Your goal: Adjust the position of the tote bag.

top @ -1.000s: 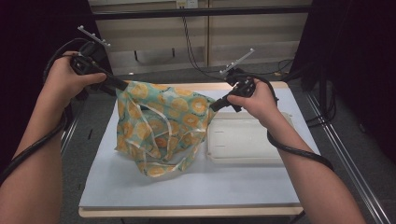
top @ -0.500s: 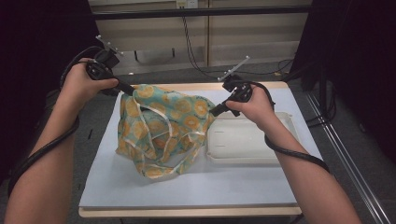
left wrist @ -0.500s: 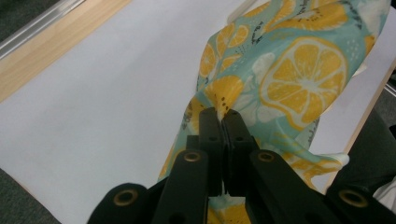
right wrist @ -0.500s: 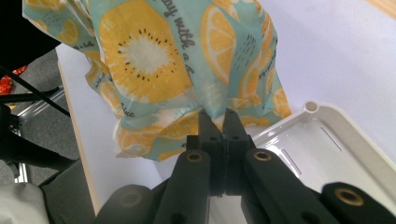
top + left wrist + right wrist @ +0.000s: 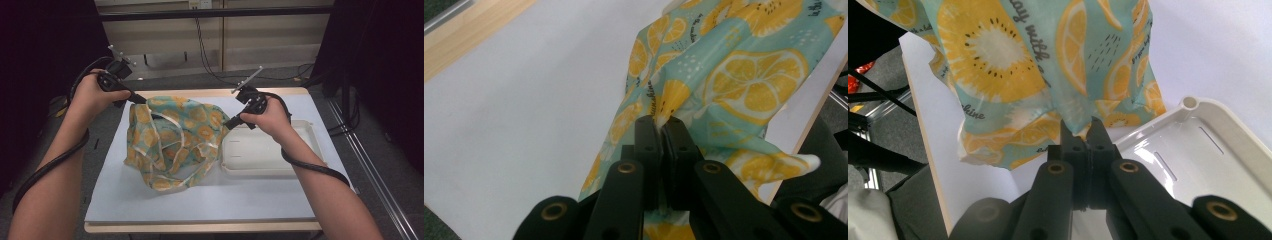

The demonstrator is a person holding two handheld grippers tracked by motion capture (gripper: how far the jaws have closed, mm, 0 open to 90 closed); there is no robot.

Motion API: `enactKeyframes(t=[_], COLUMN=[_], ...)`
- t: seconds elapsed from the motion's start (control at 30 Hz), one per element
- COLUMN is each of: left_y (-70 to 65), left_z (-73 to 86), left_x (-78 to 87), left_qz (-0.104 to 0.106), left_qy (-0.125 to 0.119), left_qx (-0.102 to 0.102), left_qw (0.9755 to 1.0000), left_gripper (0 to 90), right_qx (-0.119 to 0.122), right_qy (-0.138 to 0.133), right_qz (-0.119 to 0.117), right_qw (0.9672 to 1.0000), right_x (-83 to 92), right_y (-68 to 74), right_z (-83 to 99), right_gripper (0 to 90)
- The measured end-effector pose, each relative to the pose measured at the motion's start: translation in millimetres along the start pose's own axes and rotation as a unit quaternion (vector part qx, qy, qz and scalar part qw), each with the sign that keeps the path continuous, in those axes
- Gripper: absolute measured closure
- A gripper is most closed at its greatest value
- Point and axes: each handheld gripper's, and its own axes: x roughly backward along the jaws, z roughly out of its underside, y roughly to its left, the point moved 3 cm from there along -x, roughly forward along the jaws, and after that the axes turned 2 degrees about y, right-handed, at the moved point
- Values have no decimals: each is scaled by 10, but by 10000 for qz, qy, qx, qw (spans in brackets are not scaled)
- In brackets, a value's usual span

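**Lemon-print cloth held up by two corners over the counter**

The lemon-print cloth (image 5: pixel 172 142) hangs between the two tools, its top edge stretched from one to the other and its lower folds bunched on the white counter (image 5: pixel 200 205). The left hand-held gripper (image 5: pixel 141 99) pinches the cloth's far left corner; in the left gripper view its jaws are pressed together on a fold of the fabric (image 5: pixel 704 85), with the rest draping away over the counter's far edge. The right hand-held gripper (image 5: pixel 229 122) pinches the far right corner; in the right gripper view its jaws are likewise clamped on the cloth's hem (image 5: pixel 1048 65), which hangs above them.

A white tray (image 5: pixel 300 167) lies on the counter just right of the cloth, under the person's right hand (image 5: pixel 270 117). Nothing lies in the part of it that can be seen, and the cloth's right edge hangs at its left rim; from the right gripper view the tray's corner (image 5: pixel 1193 107) sits just beside the hanging fabric.

The left hand (image 5: pixel 92 95) is over the counter's left edge. A black cable (image 5: pixel 50 162) trails from each tool along the forearm. Behind the counter stand pale cabinet panels (image 5: pixel 250 35).
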Motion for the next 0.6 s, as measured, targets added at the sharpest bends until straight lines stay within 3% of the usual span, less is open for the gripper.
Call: enactKeyframes(t=[0.3, 0.6], left_y=[-10, -39], left_z=[-11, -30], left_x=[-19, -22], left_qz=[-30, -62], left_qy=[93, 140], left_qx=[-12, -30], left_qw=[10000, 9999], left_gripper=[841, 834], right_qx=[96, 260], right_qy=[-10, 10], right_qz=[64, 242], right_qw=[9999, 9994], right_x=[19, 101], right_y=[34, 119], right_z=[-12, -58], right_gripper=[869, 677])
